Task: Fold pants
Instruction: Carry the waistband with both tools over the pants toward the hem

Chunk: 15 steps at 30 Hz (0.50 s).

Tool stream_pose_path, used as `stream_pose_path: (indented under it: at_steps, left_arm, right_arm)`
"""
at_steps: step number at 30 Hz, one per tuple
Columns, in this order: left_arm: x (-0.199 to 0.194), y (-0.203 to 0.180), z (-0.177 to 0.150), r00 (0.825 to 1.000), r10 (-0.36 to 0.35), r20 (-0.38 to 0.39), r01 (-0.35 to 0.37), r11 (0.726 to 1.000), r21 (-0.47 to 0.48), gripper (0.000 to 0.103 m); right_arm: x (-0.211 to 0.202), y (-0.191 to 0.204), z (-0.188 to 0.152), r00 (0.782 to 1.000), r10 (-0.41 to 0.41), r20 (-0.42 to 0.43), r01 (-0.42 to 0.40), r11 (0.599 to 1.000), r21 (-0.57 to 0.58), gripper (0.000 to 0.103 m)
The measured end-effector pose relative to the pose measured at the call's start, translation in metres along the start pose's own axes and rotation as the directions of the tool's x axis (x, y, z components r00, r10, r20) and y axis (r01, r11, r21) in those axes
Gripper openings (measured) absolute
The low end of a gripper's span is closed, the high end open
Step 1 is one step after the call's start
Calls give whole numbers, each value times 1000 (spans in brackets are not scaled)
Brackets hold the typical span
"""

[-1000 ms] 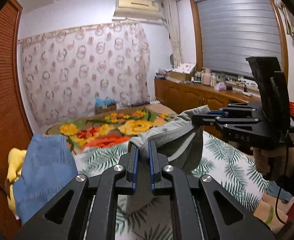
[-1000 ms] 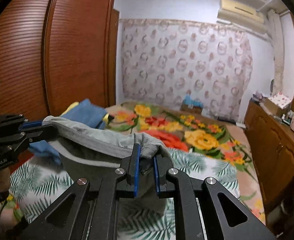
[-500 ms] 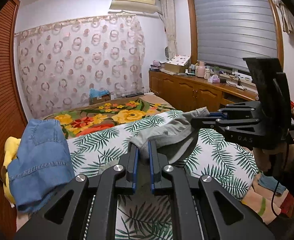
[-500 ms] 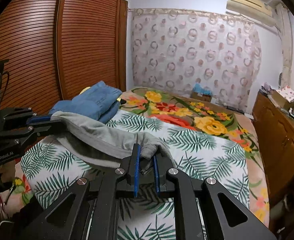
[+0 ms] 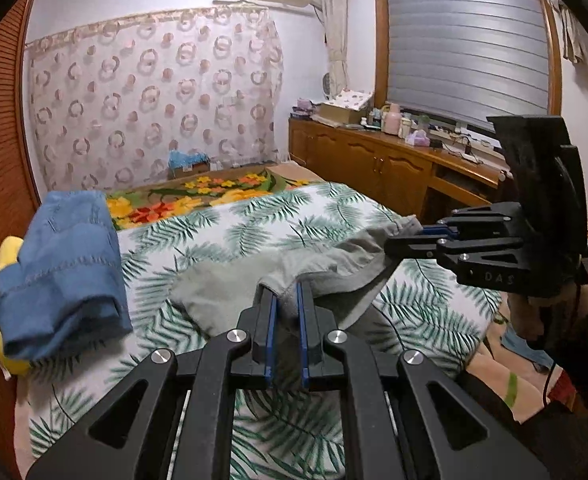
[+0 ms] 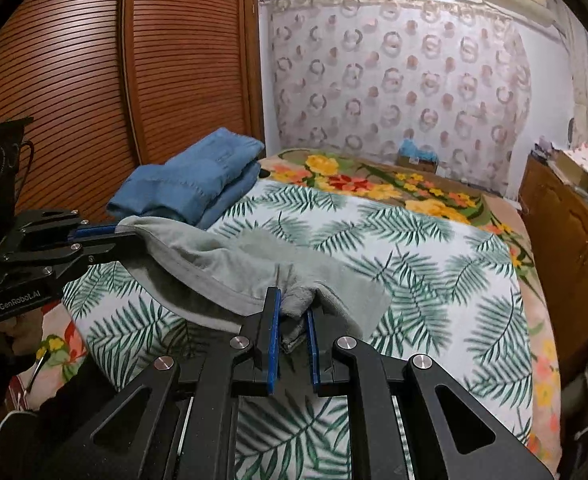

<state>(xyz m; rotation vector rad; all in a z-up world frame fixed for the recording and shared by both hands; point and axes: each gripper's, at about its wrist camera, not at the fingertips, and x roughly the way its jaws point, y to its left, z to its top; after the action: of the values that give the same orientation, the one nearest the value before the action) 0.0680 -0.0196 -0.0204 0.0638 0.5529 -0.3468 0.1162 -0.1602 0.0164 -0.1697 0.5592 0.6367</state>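
The bed (image 5: 333, 216), covered with a palm-leaf sheet, fills the middle of both views, with a stack of folded blue jeans (image 5: 62, 264) at its far-left side next to the brown wardrobe (image 6: 94, 80). On the sheet lie the grey pants (image 6: 230, 264), the near edge raised and stretched between the 2 grippers while the far part rests flat on the bed.

The left gripper (image 5: 286, 296) has its fingers nearly closed, pinching a bunched corner of grey cloth. The right gripper (image 6: 294, 312) does the same with the other corner, a wad of fabric squeezed between its blue pads (image 6: 273, 344).

Judging by this, the step in hand is laying the pants out or starting a fold, with the held edge low over the sheet. The next move likely calls for both grippers to travel together, keeping the edge taut and level, then lower it squarely onto the flat part before letting go. Uneven pull would skew the fold.
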Motion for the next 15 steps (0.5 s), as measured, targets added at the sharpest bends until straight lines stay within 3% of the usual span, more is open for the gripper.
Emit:
stream_pose_path:
  at_steps: [15]
  left_arm:
    - [4,-8,-54,994,-54,-96,49,997,-58,10]
  right_arm:
    - [1,5,-37,995,41,-90,-38,999,37,12]
